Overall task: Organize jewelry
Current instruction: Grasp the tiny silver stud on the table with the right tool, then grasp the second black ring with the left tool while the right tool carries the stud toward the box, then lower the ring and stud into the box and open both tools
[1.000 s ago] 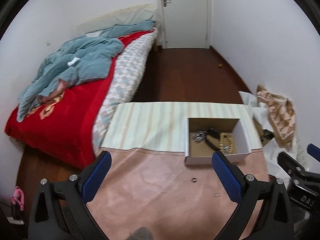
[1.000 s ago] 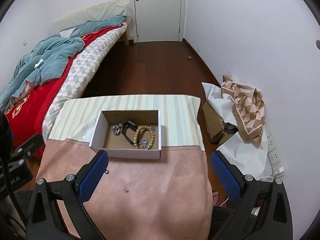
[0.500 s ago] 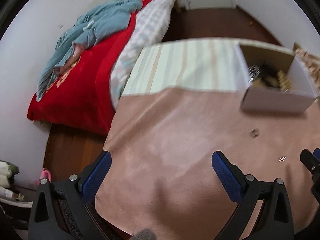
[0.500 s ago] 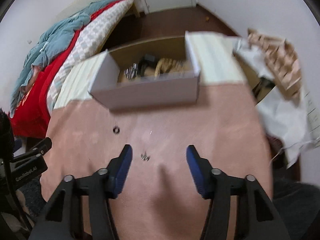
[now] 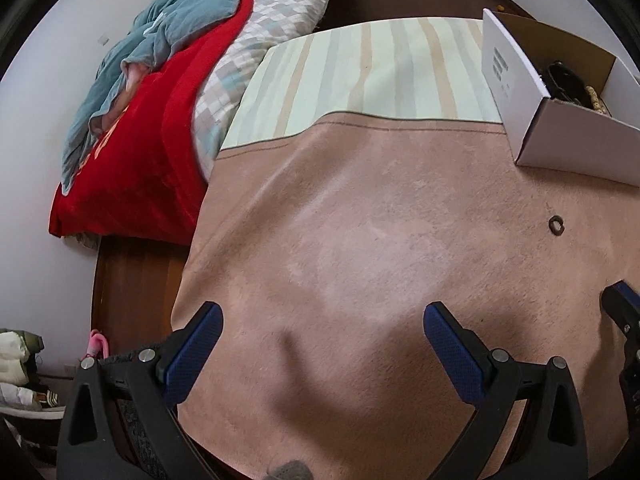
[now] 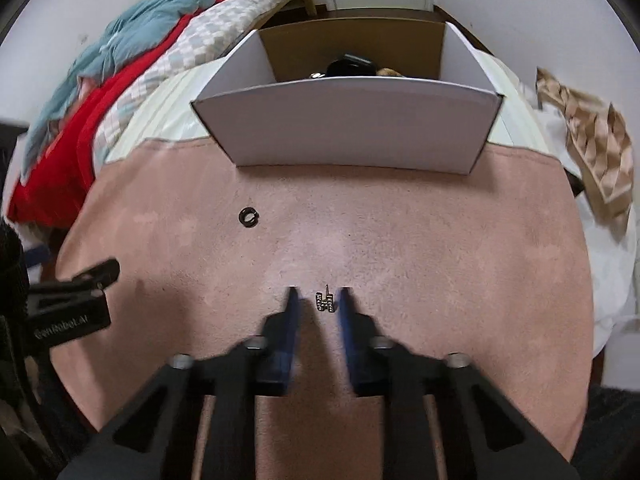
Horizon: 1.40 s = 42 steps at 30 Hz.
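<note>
**Q:** Where is the piece, and what are your tools doing?

**A:** The small stud earring lies on the pink cloth, near me and well short of the white box. It sits between the jaws of my right gripper. Those jaws have just been closing and stand at a narrow gap. The right pad is just beside the stud and the left pad is apart from it, so nothing is pinched yet. My left gripper hangs wide open and empty over bare cloth to the left.

**Q:** How do you do this step well?

**A:** I would centre the stud between the pads, keep the tips down at the cloth, and close slowly. The post points up, so an off-centre squeeze could flick it away. I would confirm the hold before lifting. The dark ring, far left of the stud, waits its turn.
</note>
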### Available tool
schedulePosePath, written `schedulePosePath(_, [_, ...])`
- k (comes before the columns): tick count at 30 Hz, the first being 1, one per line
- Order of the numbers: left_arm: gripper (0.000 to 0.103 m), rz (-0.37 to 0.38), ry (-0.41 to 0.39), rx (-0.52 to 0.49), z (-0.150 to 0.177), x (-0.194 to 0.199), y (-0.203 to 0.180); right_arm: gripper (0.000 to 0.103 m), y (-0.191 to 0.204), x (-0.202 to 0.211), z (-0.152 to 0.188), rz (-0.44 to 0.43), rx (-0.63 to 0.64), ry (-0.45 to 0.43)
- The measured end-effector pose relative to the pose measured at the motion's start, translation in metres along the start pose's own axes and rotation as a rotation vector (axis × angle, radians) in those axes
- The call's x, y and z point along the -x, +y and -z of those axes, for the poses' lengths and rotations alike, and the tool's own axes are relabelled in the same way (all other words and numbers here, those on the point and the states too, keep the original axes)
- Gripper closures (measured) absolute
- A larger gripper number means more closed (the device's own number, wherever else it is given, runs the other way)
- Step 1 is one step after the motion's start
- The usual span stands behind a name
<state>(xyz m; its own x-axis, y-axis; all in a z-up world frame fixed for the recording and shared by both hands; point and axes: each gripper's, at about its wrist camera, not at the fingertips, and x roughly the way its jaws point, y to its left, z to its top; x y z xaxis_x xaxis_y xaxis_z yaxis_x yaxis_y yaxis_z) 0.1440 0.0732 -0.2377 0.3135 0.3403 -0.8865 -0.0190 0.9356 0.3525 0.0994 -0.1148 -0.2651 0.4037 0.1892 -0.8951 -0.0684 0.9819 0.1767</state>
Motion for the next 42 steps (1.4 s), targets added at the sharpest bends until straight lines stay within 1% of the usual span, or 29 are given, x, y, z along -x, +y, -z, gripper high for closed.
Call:
schedulePosePath(2, [0.001, 0.023, -0.009, -0.004, -0.004, 0.003, -0.005, 0.094, -0.002, 0.003, -0.001, 0.002, -0.009, -0.008])
schedulePosePath(4, [0.001, 0.053, -0.018, -0.008, -0.008, 0.007, -0.012, 0.094, -0.013, 0.011, -0.003, 0.001, -0.045, -0.029])
schedulePosePath(7, [0.001, 0.145, -0.030, -0.026, -0.018, 0.013, -0.030, 0.094, -0.034, 0.025, -0.010, 0.019, -0.104, -0.059])
schedulePosePath(10, [0.001, 0.252, -0.015, -0.055, -0.029, 0.012, -0.055, 0.094, -0.058, 0.035, -0.017, 0.046, -0.150, -0.079])
schedulePosePath(12, [0.003, 0.291, -0.004, -0.074, -0.036, 0.009, -0.071, 0.094, -0.070, 0.038, -0.020, 0.059, -0.173, -0.083])
schedulePosePath(14, [0.006, 0.315, -0.004, -0.094, -0.040, 0.009, -0.085, 0.094, -0.083, 0.040, -0.023, 0.071, -0.197, -0.088])
schedulePosePath(16, [0.015, 0.327, -0.009, -0.114, -0.043, 0.009, -0.096, 0.094, -0.094, 0.041, -0.024, 0.082, -0.217, -0.092])
schedulePosePath(17, [0.032, 0.331, -0.007, -0.122, -0.044, 0.008, -0.100, 0.094, -0.097, 0.042, -0.024, 0.084, -0.223, -0.092])
schedulePosePath(18, [0.052, 0.341, 0.000, -0.135, -0.044, 0.007, -0.104, 0.094, -0.101, 0.041, -0.025, 0.085, -0.231, -0.092])
schedulePosePath(19, [0.060, 0.362, 0.011, -0.149, -0.044, 0.006, -0.109, 0.094, -0.103, 0.041, -0.025, 0.087, -0.236, -0.092])
schedulePosePath(21, [0.087, 0.376, -0.003, -0.164, -0.044, 0.009, -0.113, 0.094, -0.108, 0.041, -0.024, 0.088, -0.242, -0.091])
schedulePosePath(22, [0.092, 0.383, -0.010, -0.179, -0.044, 0.011, -0.116, 0.094, -0.107, 0.040, -0.025, 0.087, -0.245, -0.092])
schedulePosePath(25, [0.093, 0.376, -0.022, -0.198, -0.043, 0.014, -0.121, 0.094, -0.108, 0.041, -0.026, 0.084, -0.249, -0.099])
schedulePosePath(30, [0.093, 0.383, -0.030, -0.194, -0.042, 0.019, -0.121, 0.094, -0.105, 0.051, -0.030, 0.077, -0.247, -0.123])
schedulePosePath(34, [0.093, 0.410, -0.056, -0.182, -0.047, 0.040, -0.114, 0.094, -0.102, 0.068, -0.038, 0.059, -0.247, -0.153])
schedulePosePath(37, [0.093, 0.449, -0.084, -0.160, -0.059, 0.062, -0.100, 0.094, -0.100, 0.083, -0.051, 0.021, -0.248, -0.179])
schedulePosePath(39, [0.093, 0.473, -0.103, -0.142, -0.074, 0.073, -0.090, 0.094, -0.099, 0.090, -0.064, -0.005, -0.247, -0.192])
schedulePosePath(42, [0.093, 0.507, -0.115, -0.116, -0.099, 0.084, -0.081, 0.094, -0.100, 0.091, -0.092, -0.075, -0.254, -0.194])
